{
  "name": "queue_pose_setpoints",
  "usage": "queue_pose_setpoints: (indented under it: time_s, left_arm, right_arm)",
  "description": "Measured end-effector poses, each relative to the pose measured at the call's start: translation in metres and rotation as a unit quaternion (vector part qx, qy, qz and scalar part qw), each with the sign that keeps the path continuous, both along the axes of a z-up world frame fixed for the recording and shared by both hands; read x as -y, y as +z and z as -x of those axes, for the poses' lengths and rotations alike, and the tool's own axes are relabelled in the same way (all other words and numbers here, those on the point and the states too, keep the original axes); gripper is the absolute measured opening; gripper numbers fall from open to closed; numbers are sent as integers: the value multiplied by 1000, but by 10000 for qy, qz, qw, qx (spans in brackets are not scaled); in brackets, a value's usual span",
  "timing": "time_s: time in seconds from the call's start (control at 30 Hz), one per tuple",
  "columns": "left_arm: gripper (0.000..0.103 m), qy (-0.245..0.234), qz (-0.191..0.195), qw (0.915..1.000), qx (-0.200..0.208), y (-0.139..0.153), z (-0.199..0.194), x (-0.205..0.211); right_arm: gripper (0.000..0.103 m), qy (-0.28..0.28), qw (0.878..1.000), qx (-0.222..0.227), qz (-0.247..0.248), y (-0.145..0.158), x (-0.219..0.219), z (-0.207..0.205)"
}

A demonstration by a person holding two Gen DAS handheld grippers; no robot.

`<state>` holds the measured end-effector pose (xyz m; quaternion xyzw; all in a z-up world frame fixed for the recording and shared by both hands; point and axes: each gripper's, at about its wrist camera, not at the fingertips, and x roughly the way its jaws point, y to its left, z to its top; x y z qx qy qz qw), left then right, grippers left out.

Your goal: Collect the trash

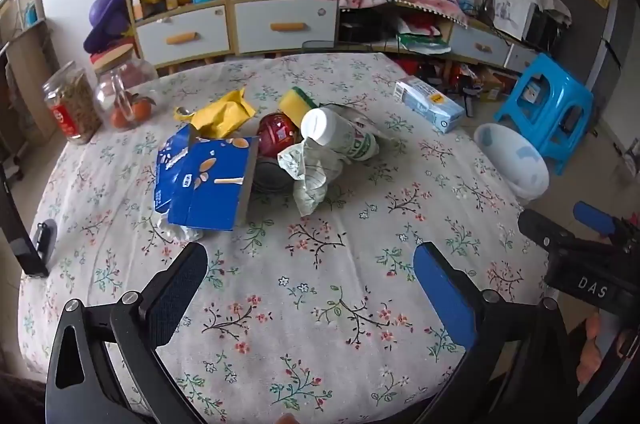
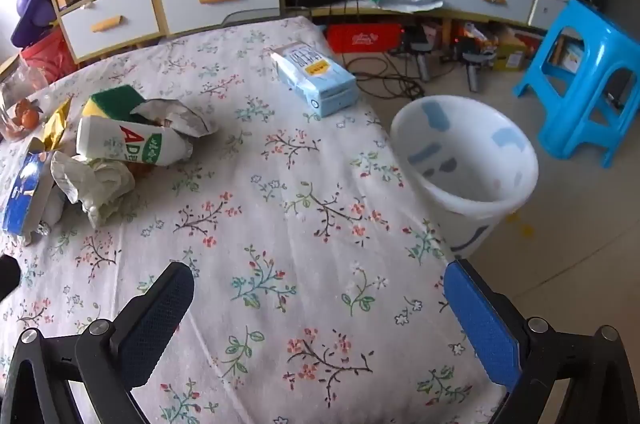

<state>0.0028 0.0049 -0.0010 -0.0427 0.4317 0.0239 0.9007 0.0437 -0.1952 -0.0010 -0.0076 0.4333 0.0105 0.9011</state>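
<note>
A heap of trash lies mid-table: a flattened blue box (image 1: 208, 180) (image 2: 24, 188), a yellow wrapper (image 1: 222, 114), a red can (image 1: 277, 135), a white AD bottle on its side (image 1: 340, 134) (image 2: 132, 144), crumpled paper (image 1: 314, 172) (image 2: 94, 184) and a yellow-green sponge (image 1: 298, 100) (image 2: 112, 102). A white bin (image 1: 514, 160) (image 2: 466, 168) stands beside the table's right edge. My left gripper (image 1: 310, 264) is open and empty, nearer than the heap. My right gripper (image 2: 316, 288) is open and empty, over the cloth left of the bin; its body shows in the left wrist view (image 1: 580, 256).
A light blue carton (image 1: 430, 100) (image 2: 314, 78) lies at the far right of the floral tablecloth (image 1: 320, 304). Glass jars (image 1: 74, 104) and oranges (image 1: 132, 110) stand far left. A blue stool (image 2: 584, 76) and cables are on the floor. Cabinets (image 1: 240, 24) line the wall.
</note>
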Motion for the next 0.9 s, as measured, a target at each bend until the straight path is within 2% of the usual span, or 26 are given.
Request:
queue_pose_setpoints:
  time_s: [0.03, 0.13, 0.2, 0.9]
  left_arm:
    - [103, -49, -224, 9997, -24, 1, -1, 8]
    - [103, -173, -306, 9993, 151, 3, 4, 17]
    - [103, -221, -197, 9994, 160, 0, 3, 8]
    - [103, -108, -122, 9998, 109, -4, 5, 0]
  right_arm:
    - [103, 2, 10000, 19, 2, 0, 0, 1]
    - [103, 17, 10000, 5, 37, -2, 2, 4]
    - [103, 38, 10000, -55, 63, -2, -2, 2]
    - [103, 39, 9999, -88, 62, -9, -8, -2]
